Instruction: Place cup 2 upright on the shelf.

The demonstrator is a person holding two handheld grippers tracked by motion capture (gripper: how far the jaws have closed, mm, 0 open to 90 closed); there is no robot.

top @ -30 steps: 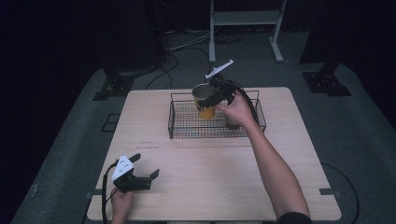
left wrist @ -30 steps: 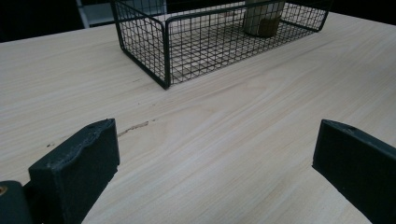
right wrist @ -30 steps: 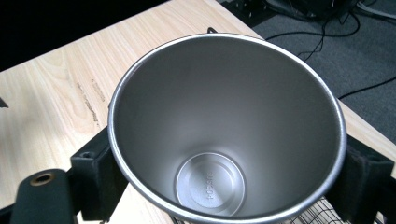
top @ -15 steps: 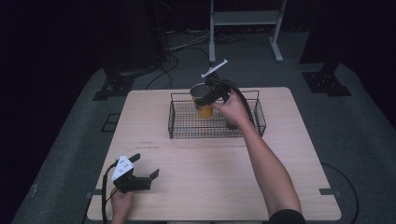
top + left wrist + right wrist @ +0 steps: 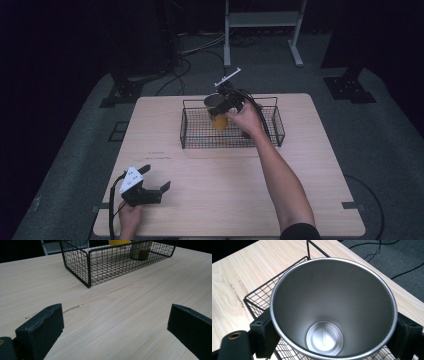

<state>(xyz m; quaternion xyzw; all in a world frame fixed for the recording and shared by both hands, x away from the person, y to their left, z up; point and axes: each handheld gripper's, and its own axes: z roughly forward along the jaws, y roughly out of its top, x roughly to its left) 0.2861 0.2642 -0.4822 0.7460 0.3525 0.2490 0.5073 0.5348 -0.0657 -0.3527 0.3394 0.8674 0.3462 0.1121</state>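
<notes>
Two pairs of tongs are at work: the right tongs [image 5: 332,332] have their jaws pressed against opposite sides of a steel tumbler [image 5: 333,307] just under its rim, holding it upright and open-mouthed over the wire basket [image 5: 197,135] at about 12 o'clock on the worktop [image 5: 225,200]. In the high view the tumbler [image 5: 218,112] shows a yellow-orange outer wall with a bare metal lip; whether its base sits on the mesh or hangs just above it I cannot tell. I judge it stiff, empty and fairly light, but smooth and tapering downward, so a grip on the wall could slide; pinching high near the wider rim, as now, looks the safer hold. Another small upright object [image 5: 141,250] stands just beside it inside the basket, so there is little room on that side, and the basket's walls ask for a straight lift before any sideways travel. The left tongs [image 5: 115,327] rest with jaws spread wide and nothing between them at about 7 o'clock near the front edge of the worktop. Between them and the basket lies broad bare wood, well away from the edges, with plenty of open room for setting something down.
</notes>
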